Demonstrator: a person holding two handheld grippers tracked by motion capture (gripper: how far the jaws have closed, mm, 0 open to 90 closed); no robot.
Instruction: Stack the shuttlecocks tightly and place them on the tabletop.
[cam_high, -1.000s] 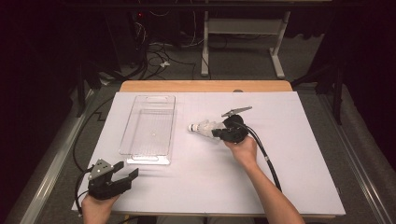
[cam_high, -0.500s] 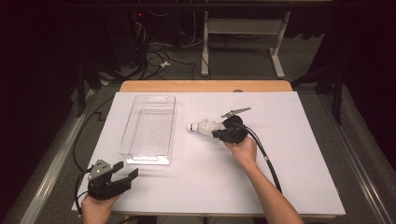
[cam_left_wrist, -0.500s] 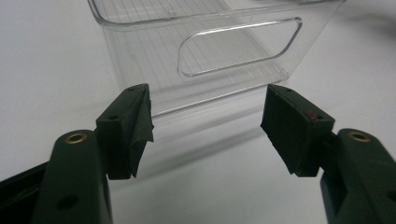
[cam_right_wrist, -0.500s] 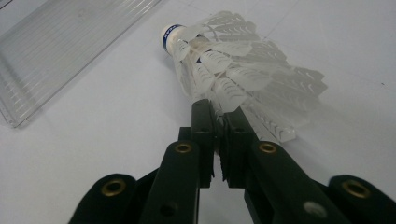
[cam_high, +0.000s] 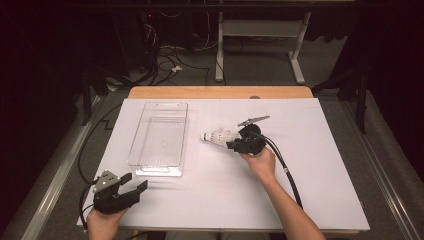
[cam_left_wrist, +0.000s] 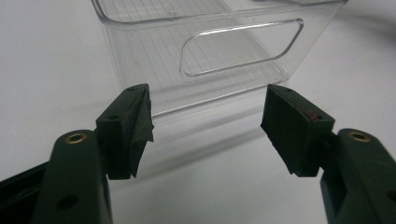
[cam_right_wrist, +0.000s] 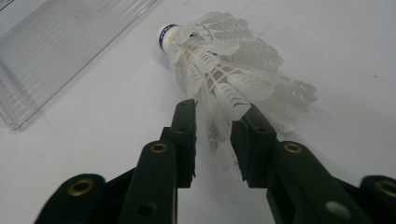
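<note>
White sheet (cam_high: 310, 165) covers the table. Clear plastic bin (cam_high: 160, 137) lies on its left part. Left gripper (cam_high: 134, 187), just below the bin's near end, stands spread, holding nothing. Right gripper (cam_high: 232, 145), right of the bin, has just been opening; shuttlecock (cam_high: 218, 136) lies on the sheet, feathers between the loosened jaws.

High view: the white rectangular table sheet (cam_high: 300, 165) is evenly and brightly lit from above; the surrounding floor and room fall off into near black. Image soft, low in detail. Shadows under the hands short and faint.

Left gripper view: the clear ribbed plastic tray (cam_left_wrist: 215, 51) throws a pale, diffuse shadow toward the camera; thin highlights run along its edges. Near black jaws slightly soft.

Right gripper view: the white feathered shuttlecock (cam_right_wrist: 224, 70) is blurred at its feather tips, semi-transparent looking; soft grey shadow at its right. Frame corners dim slightly.
</note>
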